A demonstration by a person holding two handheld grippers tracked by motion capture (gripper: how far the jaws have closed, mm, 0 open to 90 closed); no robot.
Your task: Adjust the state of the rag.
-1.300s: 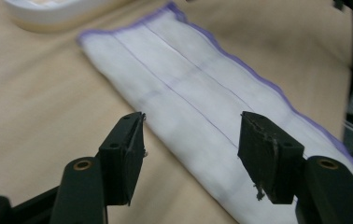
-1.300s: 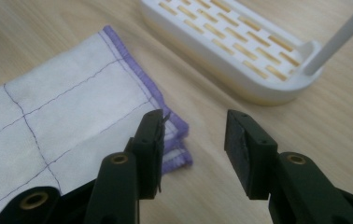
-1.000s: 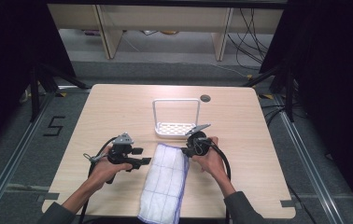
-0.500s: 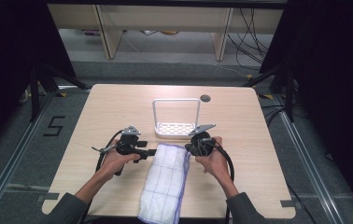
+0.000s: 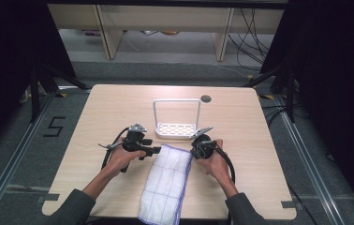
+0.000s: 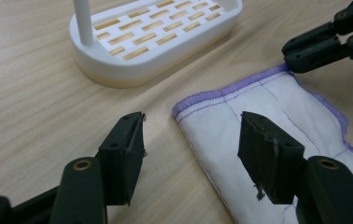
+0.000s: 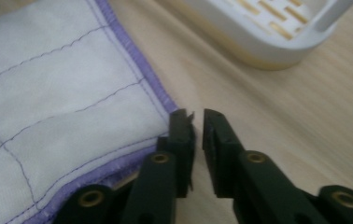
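Centrally, lower frame: white quilted purple-edged cloth [image 5: 168,180] flat on the wooden surface [image 5: 95,108]. Left tool [image 6: 191,156] spread astride one corner; right tool [image 7: 198,135] nearly pressed together (just reopening), beside the other. Lifting remains.

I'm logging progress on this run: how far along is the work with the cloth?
Done: the cloth lies flat on the table, with a pair of tongs at each far corner. In hand: the left tongs stand open astride one corner. The right tongs have just been opening slightly, with nothing between them and the other corner beside them. Left: neither corner is gripped yet, so any lifting or folding probably hasn't started.
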